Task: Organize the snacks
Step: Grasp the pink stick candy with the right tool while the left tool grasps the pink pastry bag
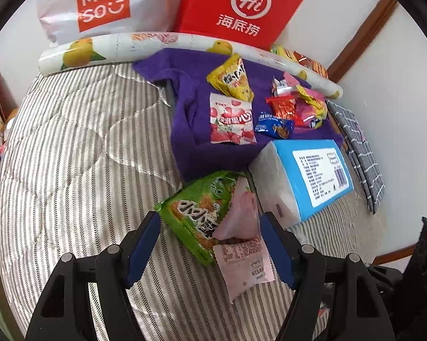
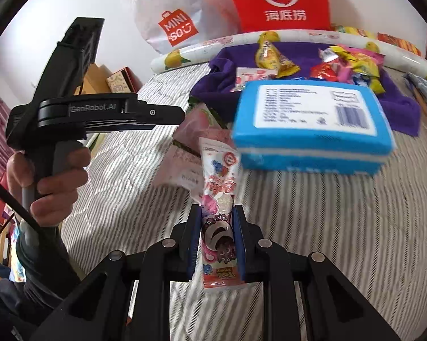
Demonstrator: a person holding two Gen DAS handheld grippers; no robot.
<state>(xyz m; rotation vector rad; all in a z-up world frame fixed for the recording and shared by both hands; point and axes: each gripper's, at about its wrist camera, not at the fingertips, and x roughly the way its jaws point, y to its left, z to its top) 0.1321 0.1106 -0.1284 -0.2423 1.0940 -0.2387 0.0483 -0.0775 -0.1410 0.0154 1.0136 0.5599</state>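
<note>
My left gripper [image 1: 209, 224] is open above a green snack bag [image 1: 196, 210] and a pale pink packet [image 1: 241, 244] that lie on the striped bed between its fingers. My right gripper [image 2: 216, 218] is shut on a long pink snack packet [image 2: 219, 199] with cartoon print, held above the bed. On a purple cloth [image 1: 190, 119] lie a yellow bag [image 1: 233, 78], a strawberry candy bag [image 1: 231, 122], a blue packet [image 1: 274, 125] and a heap of small snacks [image 1: 301, 105]. The left gripper's body [image 2: 79, 108], held by a hand, shows in the right wrist view.
A blue tissue pack [image 1: 307, 176] lies right of the green bag, also in the right wrist view [image 2: 312, 125]. A lemon-print roll [image 1: 162, 45], a white MINISO bag [image 1: 99, 2] and a red Haidilao bag [image 1: 241, 5] stand at the wall. A checked cloth [image 1: 358, 147] lies far right.
</note>
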